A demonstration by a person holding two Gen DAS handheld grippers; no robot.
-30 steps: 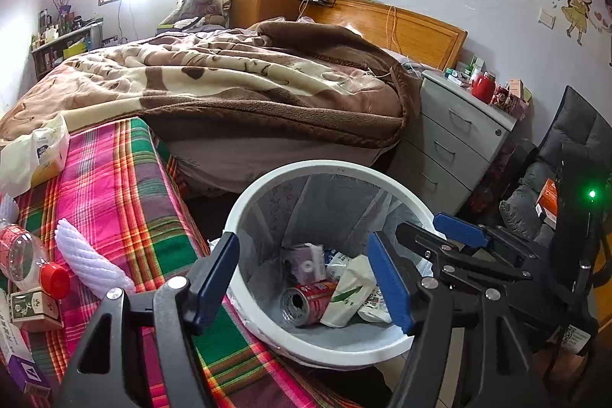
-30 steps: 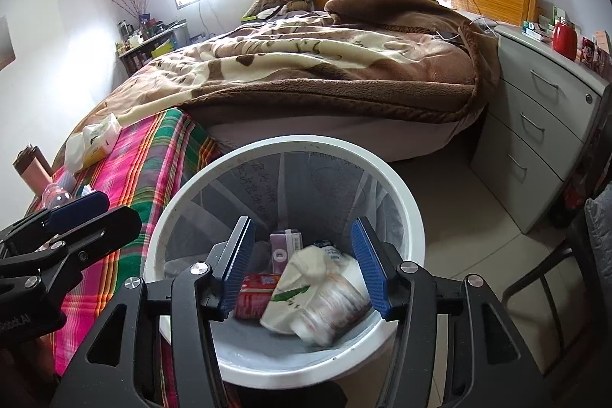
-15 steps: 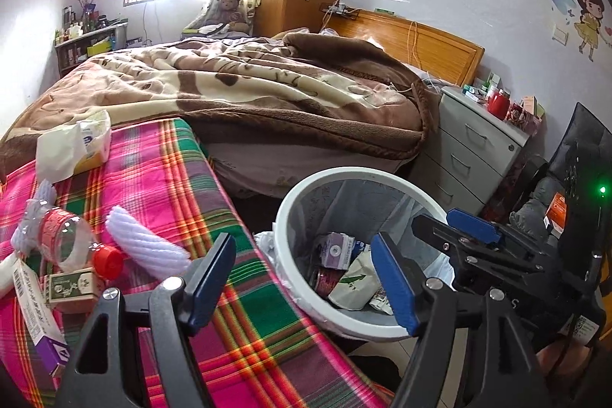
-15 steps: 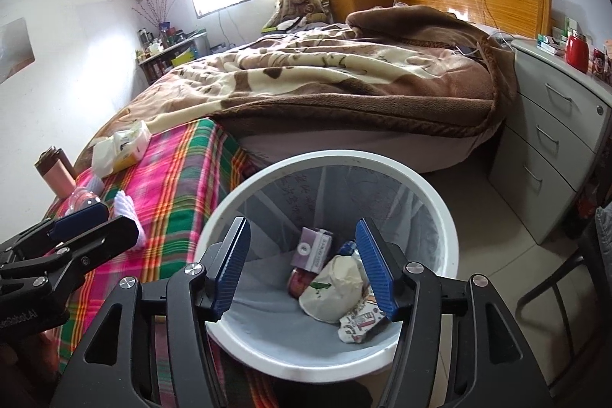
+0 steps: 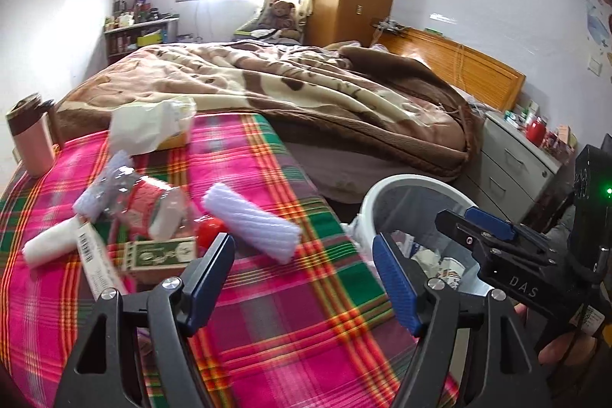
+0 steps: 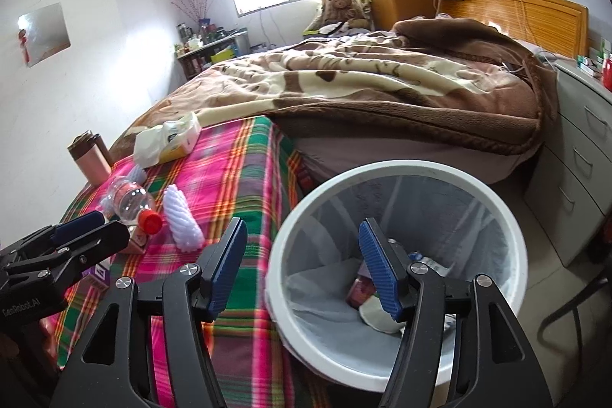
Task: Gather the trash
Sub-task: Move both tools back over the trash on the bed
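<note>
Left gripper (image 5: 302, 278): jaws apart, nothing between them, over the plaid table (image 5: 290, 324). Ahead and left of its jaws lie the trash pieces: white foam sleeve (image 5: 250, 222), clear bottle (image 5: 153, 209) with red cap, green box (image 5: 160, 255). Right gripper (image 6: 302, 266): jaws opening, empty, straddling the near rim of the white bin (image 6: 382, 174), which stands just beside the table edge. Discarded items lie inside the bin, beyond the right jaw.

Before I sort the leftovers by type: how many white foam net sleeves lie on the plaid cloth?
2. One foam sleeve lies near the cloth's edge beside the trash bin. A second foam sleeve lies behind the plastic bottle, partly hidden. More may be hidden under the clutter.
</note>
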